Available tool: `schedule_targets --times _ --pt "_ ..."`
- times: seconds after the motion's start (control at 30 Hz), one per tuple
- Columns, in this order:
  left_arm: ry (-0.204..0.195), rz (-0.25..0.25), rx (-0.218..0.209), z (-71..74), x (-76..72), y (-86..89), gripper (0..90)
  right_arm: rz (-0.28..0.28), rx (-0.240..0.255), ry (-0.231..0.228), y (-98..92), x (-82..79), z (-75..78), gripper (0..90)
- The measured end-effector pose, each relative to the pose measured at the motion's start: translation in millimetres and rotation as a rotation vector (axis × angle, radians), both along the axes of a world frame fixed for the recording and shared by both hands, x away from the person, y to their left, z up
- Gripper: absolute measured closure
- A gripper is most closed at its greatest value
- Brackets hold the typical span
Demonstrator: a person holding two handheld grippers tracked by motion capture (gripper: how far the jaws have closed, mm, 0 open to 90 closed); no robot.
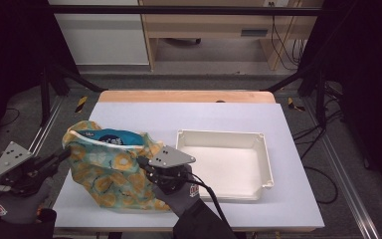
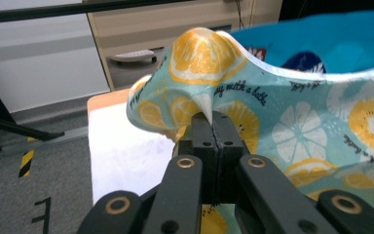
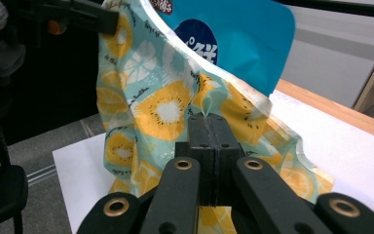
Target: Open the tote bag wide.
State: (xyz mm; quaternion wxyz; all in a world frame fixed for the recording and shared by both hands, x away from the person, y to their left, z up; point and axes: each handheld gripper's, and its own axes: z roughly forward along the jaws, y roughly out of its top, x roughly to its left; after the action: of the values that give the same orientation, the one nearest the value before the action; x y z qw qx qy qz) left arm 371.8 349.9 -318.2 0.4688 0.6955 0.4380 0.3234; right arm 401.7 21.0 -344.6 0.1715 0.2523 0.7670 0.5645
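A teal cloth bag printed with lemon slices (image 1: 107, 169) stands on the left of the white table top. A blue packet (image 1: 113, 138) sticks out of its open mouth. My left gripper (image 1: 63, 153) is shut on the bag's left rim, pinching a fold of fabric (image 2: 204, 105). My right gripper (image 1: 144, 164) is shut on the bag's right side, with cloth (image 3: 205, 105) caught between its jaws. The blue packet (image 3: 238, 39) rises behind the cloth in the right gripper view and shows as the blue packet (image 2: 321, 44) in the left gripper view.
An empty white rectangular tray (image 1: 266, 164) sits just right of the bag. The white table top (image 1: 189, 117) ends in a wooden strip at the back. Black frame bars, rails and cables surround the table on the floor.
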Motion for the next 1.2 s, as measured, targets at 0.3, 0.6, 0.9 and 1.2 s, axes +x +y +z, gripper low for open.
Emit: schedule_targets --times 0.3,0.6,0.9,1.2 --pt "0.028 0.000 0.014 -20.4 -9.2 3.7 89.3 0.001 -0.007 0.023 0.6 -0.1 -7.6 90.0" --pt "0.062 -0.027 0.017 -37.4 -12.2 1.3 89.2 -0.003 0.004 0.058 -5.9 -3.5 -21.4 90.0" --pt "0.092 -0.037 0.016 -55.3 -12.4 0.5 89.3 -0.007 -0.002 0.100 -4.0 -3.8 -40.9 90.0" --pt "0.142 -0.053 0.021 -74.3 -11.7 -0.2 89.3 -0.016 -0.014 0.137 -4.0 -7.0 -64.4 90.0"
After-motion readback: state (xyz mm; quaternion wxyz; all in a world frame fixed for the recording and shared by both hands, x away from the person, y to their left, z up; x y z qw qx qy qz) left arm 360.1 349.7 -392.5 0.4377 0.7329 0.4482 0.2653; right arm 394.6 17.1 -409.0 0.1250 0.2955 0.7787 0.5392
